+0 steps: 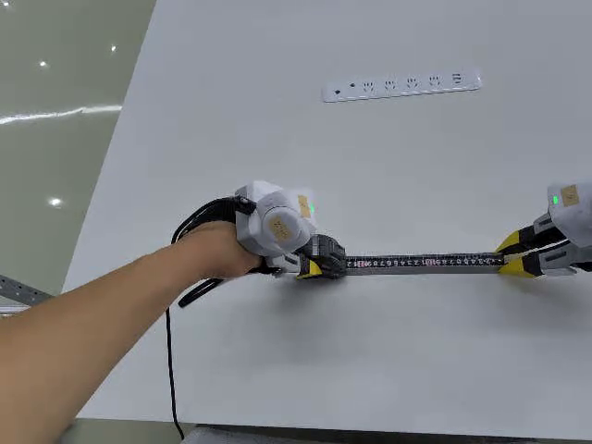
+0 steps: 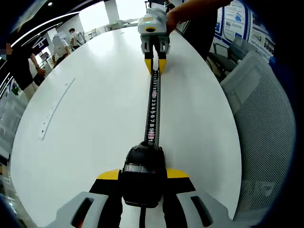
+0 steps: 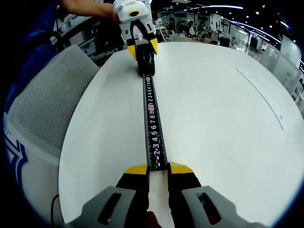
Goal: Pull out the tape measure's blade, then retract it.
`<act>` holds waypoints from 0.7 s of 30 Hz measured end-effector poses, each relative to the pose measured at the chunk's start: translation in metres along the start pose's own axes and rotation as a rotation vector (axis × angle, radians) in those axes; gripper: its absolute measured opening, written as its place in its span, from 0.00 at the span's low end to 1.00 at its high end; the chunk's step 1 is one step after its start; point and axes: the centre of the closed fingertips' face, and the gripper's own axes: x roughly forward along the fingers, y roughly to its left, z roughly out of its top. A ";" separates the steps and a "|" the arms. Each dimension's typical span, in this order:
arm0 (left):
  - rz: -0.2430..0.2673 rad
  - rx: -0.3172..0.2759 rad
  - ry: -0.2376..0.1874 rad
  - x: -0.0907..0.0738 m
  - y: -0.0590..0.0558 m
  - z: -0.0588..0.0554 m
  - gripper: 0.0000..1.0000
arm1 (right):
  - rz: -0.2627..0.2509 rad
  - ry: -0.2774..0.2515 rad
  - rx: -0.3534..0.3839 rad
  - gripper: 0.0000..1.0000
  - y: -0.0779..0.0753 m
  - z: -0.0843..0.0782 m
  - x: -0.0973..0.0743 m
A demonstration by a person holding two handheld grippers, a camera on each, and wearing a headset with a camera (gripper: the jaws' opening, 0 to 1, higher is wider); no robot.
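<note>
The black tape measure case (image 1: 326, 256) rests on the white table, and my left gripper (image 1: 309, 267) is shut on it; in the left gripper view the case (image 2: 144, 173) sits between the yellow-tipped jaws. The dark numbered blade (image 1: 425, 262) is drawn out to the right along the tabletop. My right gripper (image 1: 513, 255) is shut on the blade's end. In the right gripper view the blade (image 3: 153, 128) runs from my right gripper (image 3: 157, 168) straight to the far case (image 3: 146, 59). The left gripper view shows the blade (image 2: 153, 109) reaching the right gripper (image 2: 156, 66).
A white power strip (image 1: 401, 86) lies flat at the far side of the table. A black cable (image 1: 170, 370) hangs off the near edge under the person's forearm. A grey mesh chair (image 3: 45, 109) stands beside the table. People stand in the background (image 2: 59, 45).
</note>
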 end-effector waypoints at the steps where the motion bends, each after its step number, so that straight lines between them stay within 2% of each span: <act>1: 0.001 -0.001 0.000 0.000 0.000 0.000 0.29 | 0.000 0.002 -0.001 0.10 0.000 0.000 0.000; 6: 0.003 0.006 -0.005 0.001 0.000 0.001 0.29 | 0.003 0.051 -0.039 0.11 0.002 0.000 0.001; 10: 0.002 0.007 -0.006 0.002 0.000 0.002 0.29 | 0.007 0.057 -0.037 0.11 0.002 0.000 0.000; 15: 0.005 0.003 -0.016 0.002 0.001 0.001 0.30 | 0.007 0.088 -0.041 0.12 0.003 -0.001 0.000; 21: 0.053 -0.041 -0.022 0.006 0.002 -0.003 0.33 | -0.018 0.102 -0.051 0.13 0.003 -0.003 0.001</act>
